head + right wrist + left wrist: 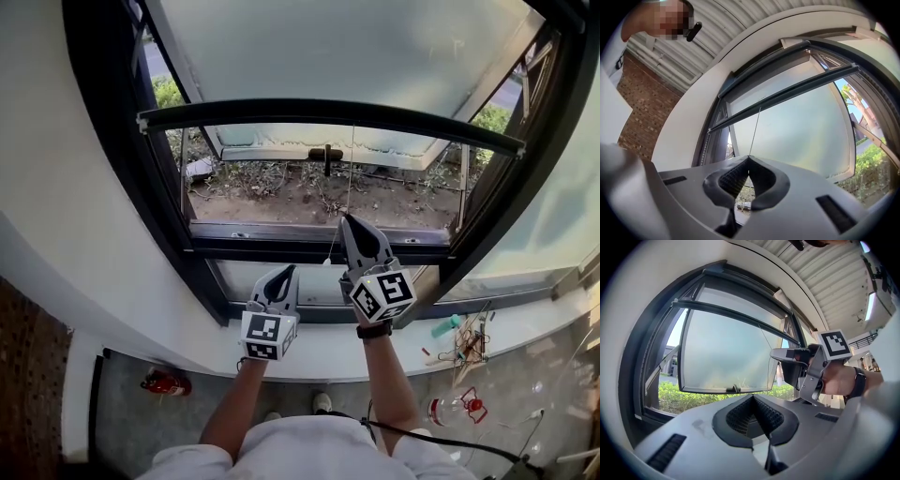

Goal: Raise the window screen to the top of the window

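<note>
Barely visible — thin cord [755,131] vanishes into the closed right gripper [749,158].

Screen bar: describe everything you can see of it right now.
The screen bar is a slim, dark, metal-looking rail that spans the window frame from side to side, roughly level. It sits partway up the opening, below the top of the frame. A thin cord hangs from its middle down to the right gripper, whose jaws are closed on it. Nothing else touches the bar.
</note>
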